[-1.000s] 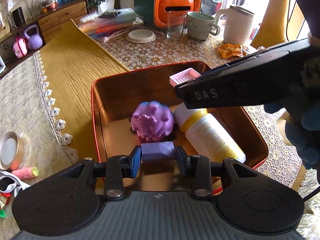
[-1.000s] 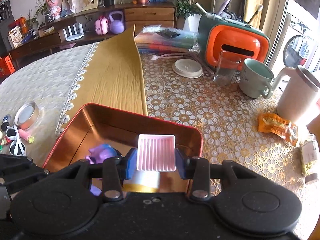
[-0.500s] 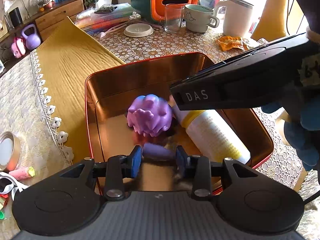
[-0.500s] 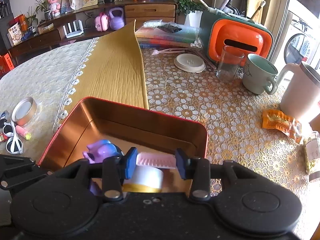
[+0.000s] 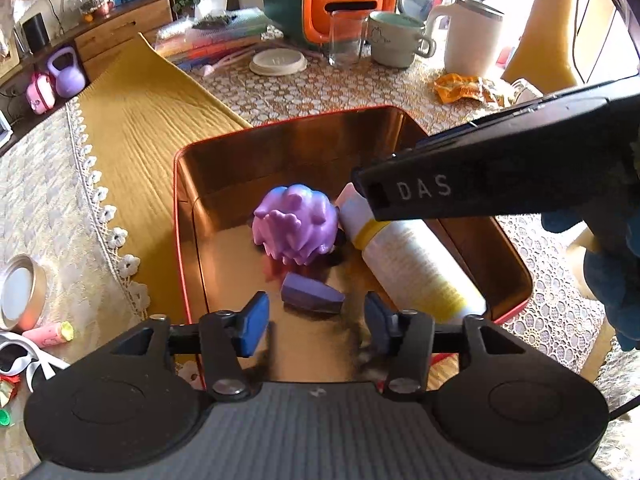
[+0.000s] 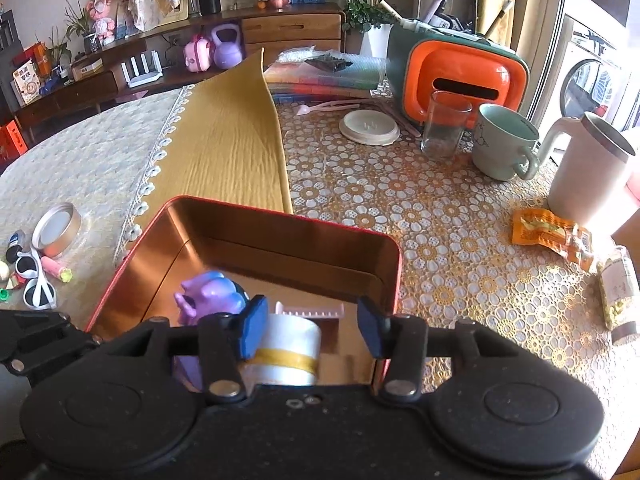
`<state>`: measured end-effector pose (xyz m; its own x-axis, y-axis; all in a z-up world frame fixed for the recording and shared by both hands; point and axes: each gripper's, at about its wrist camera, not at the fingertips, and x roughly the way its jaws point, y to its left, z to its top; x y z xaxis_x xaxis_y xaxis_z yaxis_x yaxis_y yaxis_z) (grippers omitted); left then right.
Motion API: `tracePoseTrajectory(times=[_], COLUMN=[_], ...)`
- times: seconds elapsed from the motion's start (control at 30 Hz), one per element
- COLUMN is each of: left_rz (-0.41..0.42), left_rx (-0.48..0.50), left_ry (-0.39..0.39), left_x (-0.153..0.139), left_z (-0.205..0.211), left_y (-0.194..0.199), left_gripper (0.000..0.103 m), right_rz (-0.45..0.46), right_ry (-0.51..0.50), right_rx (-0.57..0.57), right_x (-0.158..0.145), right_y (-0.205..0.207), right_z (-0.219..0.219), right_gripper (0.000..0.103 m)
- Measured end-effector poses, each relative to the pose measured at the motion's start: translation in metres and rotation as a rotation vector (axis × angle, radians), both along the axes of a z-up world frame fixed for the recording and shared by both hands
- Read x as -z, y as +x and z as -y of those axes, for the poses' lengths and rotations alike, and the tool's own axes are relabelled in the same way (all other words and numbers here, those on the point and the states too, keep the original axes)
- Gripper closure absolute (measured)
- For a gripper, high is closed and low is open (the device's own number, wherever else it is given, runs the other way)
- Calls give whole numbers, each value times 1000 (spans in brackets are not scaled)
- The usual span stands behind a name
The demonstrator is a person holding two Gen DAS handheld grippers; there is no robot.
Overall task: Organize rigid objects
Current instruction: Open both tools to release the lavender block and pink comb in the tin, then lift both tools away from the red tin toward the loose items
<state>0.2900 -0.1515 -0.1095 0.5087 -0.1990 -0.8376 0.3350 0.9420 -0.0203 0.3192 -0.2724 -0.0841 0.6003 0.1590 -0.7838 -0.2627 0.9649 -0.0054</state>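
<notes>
A red-rimmed copper tin sits on the table, also in the right wrist view. Inside lie a purple blob toy, a white and yellow bottle and a small purple block. My left gripper is open just above the block, apart from it. My right gripper is open over the tin; its black body crosses the left wrist view. A pink ridged tray lies in the tin beyond the bottle cap, free of the fingers.
A yellow cloth runs left of the tin. Behind are a lid, glass, mug, white jug and orange box. A snack packet and jar lie right. Sunglasses and a tin lid lie left.
Both grippers have opened. The purple block dropped from my left gripper onto the tin floor. The pink tray tipped and fell from my right gripper into the tin.
</notes>
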Motion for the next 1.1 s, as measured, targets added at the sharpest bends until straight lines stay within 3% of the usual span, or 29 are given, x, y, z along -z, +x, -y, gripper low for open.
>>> tracePoseTrajectory(times=[0.53,0.63,0.83,0.97,1.1], left_rz=[61,68,101,123,136], left_rx=[-39,-46,-71,-86,-98], left_ry=[-79,-94,-106,-118,-131], left_x=[-37,-45,-60,-70,-77], left_z=[-24,-32,-51,-65,-80], left_y=[-36,-44,-61,-73,-83], left_gripper=[38,38,37,32,31], right_rz=[41,55,67,84,98], right_ry=[45,61,91,106,120], right_rx=[-7,-3,-23,-40,-55], right_x=[-28,-35,-45,-53,-60], right_y=[-46,-55,-79,-96,-109], right_z=[4,6,-1,-10,-19], right_gripper=[49,39,38,28,26])
